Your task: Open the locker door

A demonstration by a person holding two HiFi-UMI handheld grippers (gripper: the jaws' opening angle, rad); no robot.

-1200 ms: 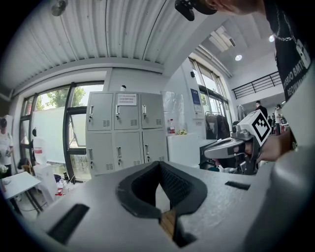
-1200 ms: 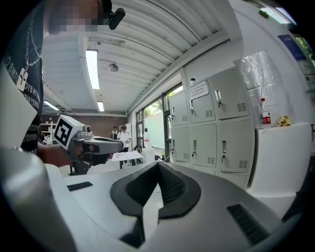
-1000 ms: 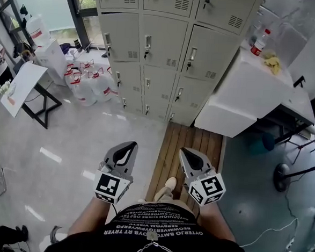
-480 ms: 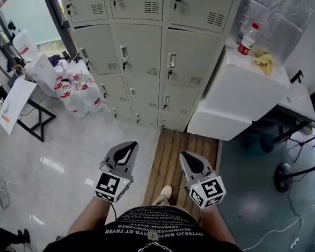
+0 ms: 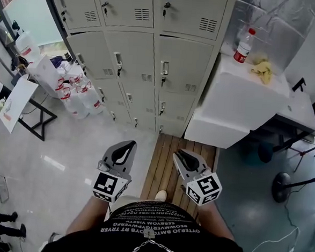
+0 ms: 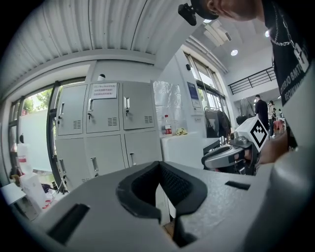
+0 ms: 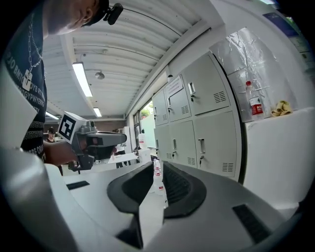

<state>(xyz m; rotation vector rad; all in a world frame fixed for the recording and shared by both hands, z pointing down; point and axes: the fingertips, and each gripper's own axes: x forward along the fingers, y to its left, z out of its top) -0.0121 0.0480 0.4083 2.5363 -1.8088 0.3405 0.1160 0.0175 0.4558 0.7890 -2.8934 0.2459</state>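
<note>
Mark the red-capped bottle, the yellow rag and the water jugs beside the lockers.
red-capped bottle [image 5: 242, 48], head view, on its body.
yellow rag [image 5: 262, 71], head view, its middle.
water jugs [image 5: 76, 96], head view, one jug's body.

Grey lockers [image 5: 151, 58] fill the top, all doors shut. Left hand-held gripper [image 5: 123, 150] and right hand-held gripper [image 5: 186, 160] are low in frame, aimed at the lockers and well apart from them. Right jaws have just been opening, with nothing between them. A bottle [image 5: 242, 46] and a yellow cloth [image 5: 262, 70] sit on the white bench [image 5: 240, 101].
</note>
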